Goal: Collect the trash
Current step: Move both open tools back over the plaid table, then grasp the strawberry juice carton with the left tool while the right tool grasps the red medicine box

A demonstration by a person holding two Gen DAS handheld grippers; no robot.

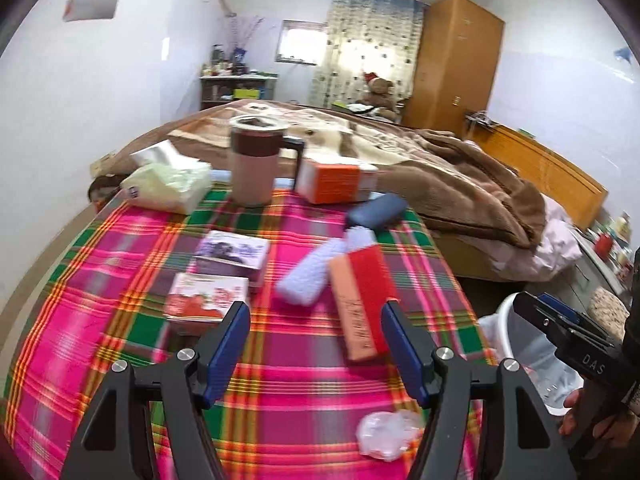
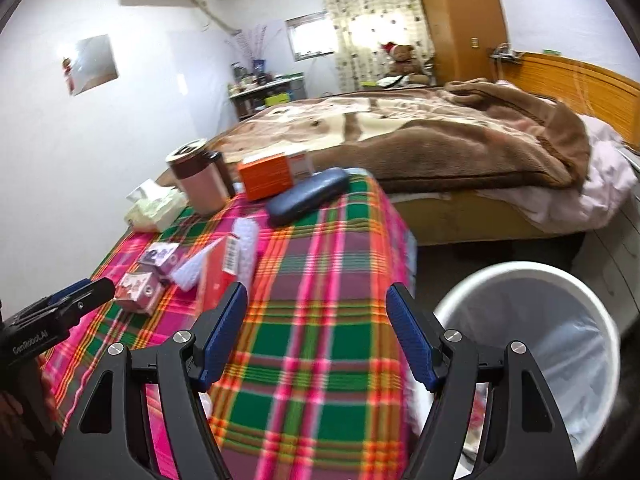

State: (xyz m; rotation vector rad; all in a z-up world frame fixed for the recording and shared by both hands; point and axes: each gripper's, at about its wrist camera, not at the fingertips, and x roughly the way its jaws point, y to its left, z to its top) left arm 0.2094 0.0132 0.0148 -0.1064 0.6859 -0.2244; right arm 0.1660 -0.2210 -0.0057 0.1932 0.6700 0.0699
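Note:
A crumpled clear plastic wrapper (image 1: 386, 434) lies on the plaid tablecloth (image 1: 280, 392) near the front edge, just below my open, empty left gripper (image 1: 316, 320). A white bin with a clear liner (image 2: 532, 344) stands on the floor right of the table; it also shows in the left wrist view (image 1: 532, 356). My right gripper (image 2: 316, 304) is open and empty over the table's right part, beside the bin. It shows from the side in the left wrist view (image 1: 560, 328); the left gripper shows in the right wrist view (image 2: 60, 308).
On the table: a red-orange long box (image 1: 360, 300), a white knitted roll (image 1: 308, 276), two small boxes (image 1: 208, 296), a dark glasses case (image 1: 376, 212), an orange box (image 1: 336, 184), a mug (image 1: 256, 160), a tissue pack (image 1: 168, 184). A bed (image 2: 440, 140) lies behind.

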